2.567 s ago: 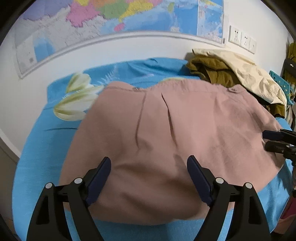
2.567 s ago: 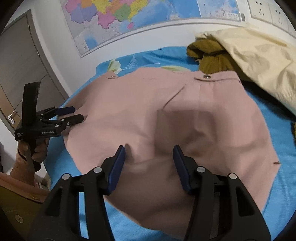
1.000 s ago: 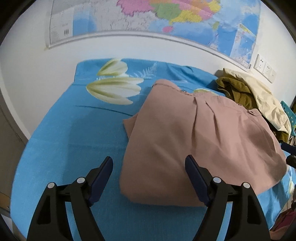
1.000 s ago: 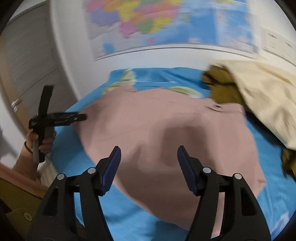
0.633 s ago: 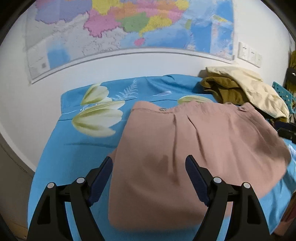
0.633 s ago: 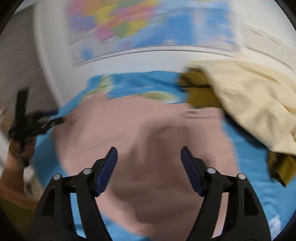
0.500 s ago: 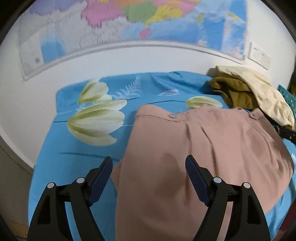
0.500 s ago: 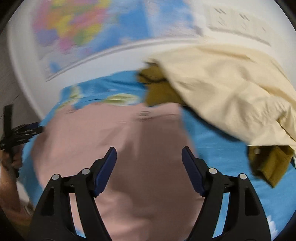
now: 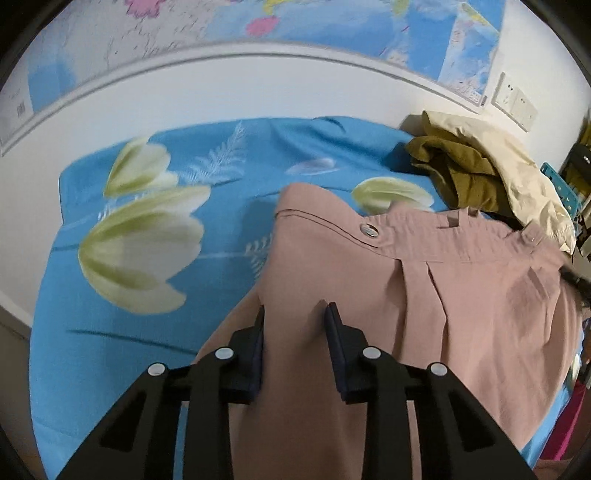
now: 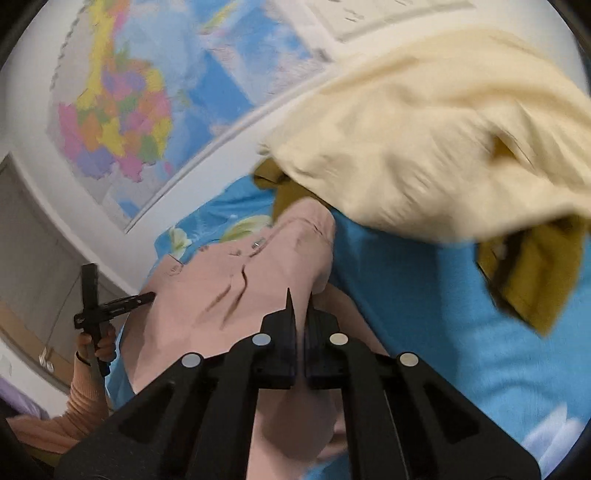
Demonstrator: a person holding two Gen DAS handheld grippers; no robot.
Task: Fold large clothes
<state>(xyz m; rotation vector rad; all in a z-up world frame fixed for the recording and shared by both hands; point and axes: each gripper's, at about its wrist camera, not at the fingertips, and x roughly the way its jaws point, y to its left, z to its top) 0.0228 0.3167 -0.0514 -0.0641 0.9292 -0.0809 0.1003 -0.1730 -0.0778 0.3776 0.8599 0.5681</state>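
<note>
On the bed (image 9: 122,295), left wrist view: pink garment (image 9: 424,314) lies on the blue tulip-print sheet, waistband toward the wall, metal button (image 9: 368,229) showing. Left gripper (image 9: 293,328) sits at the garment's left edge with cloth between the pads; jaws narrowed a lot from the wide-open spread half a second ago, but a gap remains, so partly closed around the fabric edge, no firm pinch visible. Olive garment (image 9: 458,173) and cream garment (image 9: 517,173) heaped at the far right by the wall. Map (image 9: 258,22) above, wall sockets (image 9: 513,101) to the right.

Right wrist view, blurred: right gripper (image 10: 300,295) has its jaws almost together and a ridge of the pink garment (image 10: 229,291) rises between them, so it reads as clamped on the right edge. Half a second back these jaws were wide and hovering over flat cloth. Left gripper (image 10: 140,297) visible at the far edge of the garment, held by the left hand (image 10: 98,343). Cream garment (image 10: 424,140) and olive garment (image 10: 535,273) loom close on the right, touching or just beside the pink one's top corner.

Judgement: both sides went from hover to grasp, so the next fold is about to start. Risk: the left grip may be too loose to lift evenly.
</note>
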